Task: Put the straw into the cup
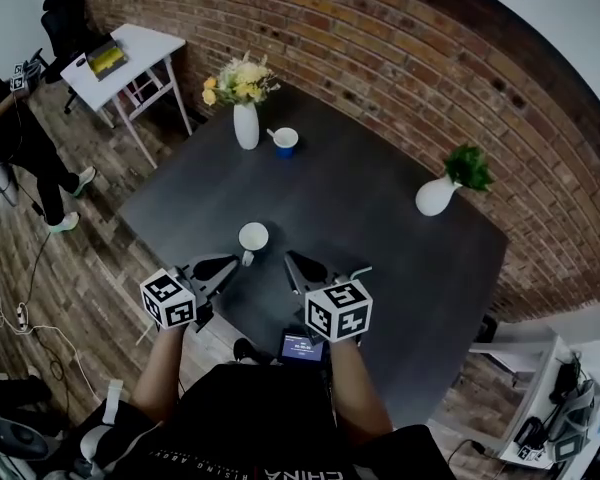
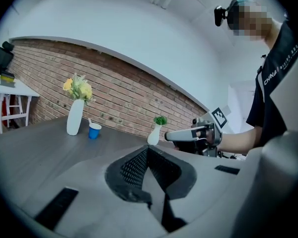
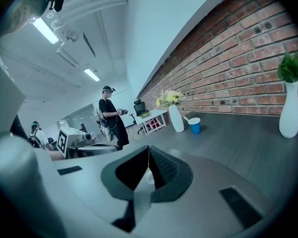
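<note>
A white cup (image 1: 253, 236) stands on the dark table (image 1: 380, 248) near its front edge. Farther back, a small blue cup (image 1: 286, 141) holds a short white straw (image 1: 271, 133) that leans out to the left; this cup also shows in the left gripper view (image 2: 94, 131) and the right gripper view (image 3: 194, 125). My left gripper (image 1: 230, 264) sits just left of and below the white cup, with its jaws shut and nothing in them. To the right of that cup, my right gripper (image 1: 292, 261) is also shut and empty. Each gripper view shows jaws (image 2: 147, 148) (image 3: 149, 148) meeting at a point.
A tall white vase with yellow flowers (image 1: 245, 120) stands beside the blue cup. A round white vase with a green plant (image 1: 438, 194) is at the table's right, by the brick wall. A white side table (image 1: 120, 63) and a standing person (image 1: 30, 158) are at the left.
</note>
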Tool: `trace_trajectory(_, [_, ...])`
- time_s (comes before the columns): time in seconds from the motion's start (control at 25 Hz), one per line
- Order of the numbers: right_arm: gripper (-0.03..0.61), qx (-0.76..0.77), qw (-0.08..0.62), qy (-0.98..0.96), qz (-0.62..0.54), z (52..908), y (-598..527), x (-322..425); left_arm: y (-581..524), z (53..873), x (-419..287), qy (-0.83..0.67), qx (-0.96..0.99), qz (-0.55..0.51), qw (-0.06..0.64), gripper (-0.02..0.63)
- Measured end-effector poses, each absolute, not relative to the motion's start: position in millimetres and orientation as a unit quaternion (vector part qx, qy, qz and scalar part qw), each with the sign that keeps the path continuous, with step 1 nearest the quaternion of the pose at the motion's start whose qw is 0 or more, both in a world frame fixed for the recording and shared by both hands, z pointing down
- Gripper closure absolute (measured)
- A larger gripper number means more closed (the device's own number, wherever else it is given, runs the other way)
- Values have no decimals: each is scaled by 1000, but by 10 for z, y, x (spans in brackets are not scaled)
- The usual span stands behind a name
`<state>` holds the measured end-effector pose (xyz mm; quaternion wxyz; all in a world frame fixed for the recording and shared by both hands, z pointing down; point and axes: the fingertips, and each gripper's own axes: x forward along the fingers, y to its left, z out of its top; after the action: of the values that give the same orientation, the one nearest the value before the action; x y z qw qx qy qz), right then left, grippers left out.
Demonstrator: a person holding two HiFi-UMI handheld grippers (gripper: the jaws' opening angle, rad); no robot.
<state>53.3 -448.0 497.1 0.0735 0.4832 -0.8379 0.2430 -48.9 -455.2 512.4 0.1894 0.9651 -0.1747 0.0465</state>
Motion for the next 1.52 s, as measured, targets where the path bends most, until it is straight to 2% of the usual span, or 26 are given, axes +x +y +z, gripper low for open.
trace_trajectory(0.52, [571, 511, 74, -816, 259, 5082, -4531, 777, -4492, 5181, -278, -147, 968, 58, 196, 611])
trace_trajectory(1.0, [568, 568, 86, -753, 320, 5523, -4352, 1437, -4285, 5356, 174, -105, 970, 95, 195, 611])
trace_trajectory(1.08, [512, 573, 94, -741, 338, 5666, -4281, 1520, -4234, 5384, 247, -92, 970, 101, 199, 611])
trace_trajectory(1.52, [485, 636, 136, -635, 417, 6537, -3695, 1888, -3959, 5626, 576, -41, 964, 133, 229, 611])
